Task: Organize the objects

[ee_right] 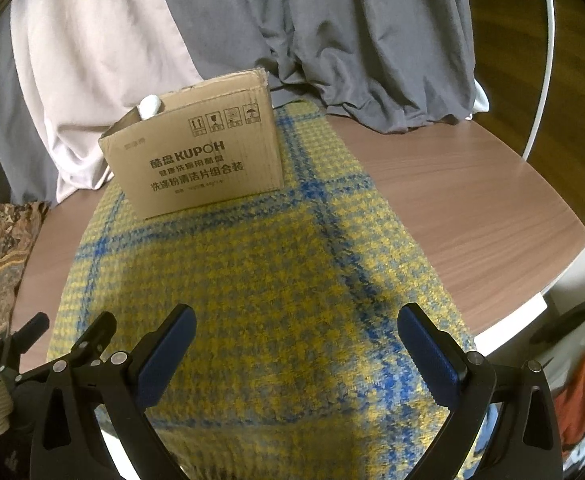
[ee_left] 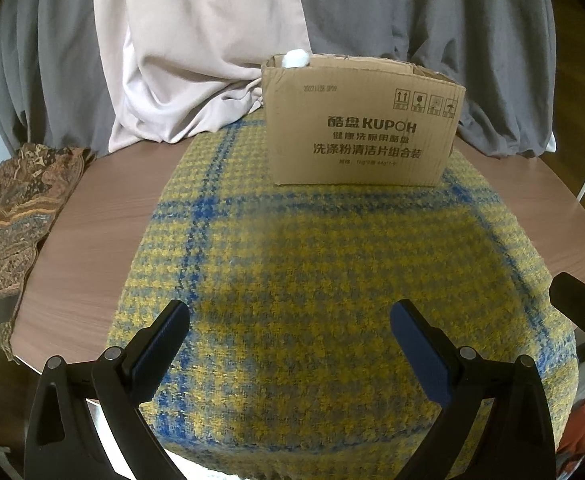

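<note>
A brown cardboard box (ee_left: pixel 362 126) (ee_right: pixel 196 160) printed KUPOH stands at the far end of a yellow-and-blue checked cloth (ee_left: pixel 332 280) (ee_right: pixel 252 300). A white rounded thing (ee_left: pixel 297 58) (ee_right: pixel 149 106) pokes out of the box's top left corner. My left gripper (ee_left: pixel 290 320) hovers open over the near part of the cloth, nothing between its blue-padded fingers. My right gripper (ee_right: pixel 295 322) is open too, over the same near stretch and empty. In the right wrist view the left gripper's black frame (ee_right: pixel 72 352) shows at the lower left.
The cloth lies across a round wooden table (ee_left: pixel 104 216) (ee_right: pixel 472 200). A brown patterned fabric (ee_left: pixel 16 216) (ee_right: pixel 0 240) lies at the table's left edge. Grey and pale pink curtains (ee_left: pixel 196 60) (ee_right: pixel 332 40) hang behind. A white hoop (ee_right: pixel 544 60) stands at right, something orange (ee_right: pixel 584 384) below it.
</note>
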`<state>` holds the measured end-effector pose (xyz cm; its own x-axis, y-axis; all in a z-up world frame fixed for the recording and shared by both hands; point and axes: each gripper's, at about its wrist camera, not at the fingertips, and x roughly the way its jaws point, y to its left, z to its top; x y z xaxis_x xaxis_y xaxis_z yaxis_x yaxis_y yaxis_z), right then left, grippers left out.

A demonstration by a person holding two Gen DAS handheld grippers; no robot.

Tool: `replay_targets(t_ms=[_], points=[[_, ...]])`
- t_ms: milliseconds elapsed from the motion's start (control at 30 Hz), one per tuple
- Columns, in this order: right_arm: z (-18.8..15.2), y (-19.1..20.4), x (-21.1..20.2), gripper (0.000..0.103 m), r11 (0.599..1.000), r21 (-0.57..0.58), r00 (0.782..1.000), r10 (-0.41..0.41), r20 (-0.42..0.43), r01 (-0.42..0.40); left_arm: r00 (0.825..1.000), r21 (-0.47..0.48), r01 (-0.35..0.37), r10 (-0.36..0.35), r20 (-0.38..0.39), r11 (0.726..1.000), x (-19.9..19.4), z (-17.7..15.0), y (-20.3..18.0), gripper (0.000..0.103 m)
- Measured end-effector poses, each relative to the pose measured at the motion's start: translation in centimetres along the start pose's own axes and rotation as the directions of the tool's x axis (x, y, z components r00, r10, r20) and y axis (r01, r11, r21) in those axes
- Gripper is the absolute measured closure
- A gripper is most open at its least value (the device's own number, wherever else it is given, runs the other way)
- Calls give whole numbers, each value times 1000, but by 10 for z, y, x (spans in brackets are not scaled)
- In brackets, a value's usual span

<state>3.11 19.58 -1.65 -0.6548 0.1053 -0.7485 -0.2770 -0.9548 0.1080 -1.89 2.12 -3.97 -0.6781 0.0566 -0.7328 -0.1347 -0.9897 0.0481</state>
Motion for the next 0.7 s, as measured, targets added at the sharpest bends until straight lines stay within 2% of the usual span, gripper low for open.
replay_targets(t_ms=[700], points=[[-3,-4,3,2,1000,17,1000,2,-8,-2,1000,-6,-3,3,7,1000,-3,1,2,1]])
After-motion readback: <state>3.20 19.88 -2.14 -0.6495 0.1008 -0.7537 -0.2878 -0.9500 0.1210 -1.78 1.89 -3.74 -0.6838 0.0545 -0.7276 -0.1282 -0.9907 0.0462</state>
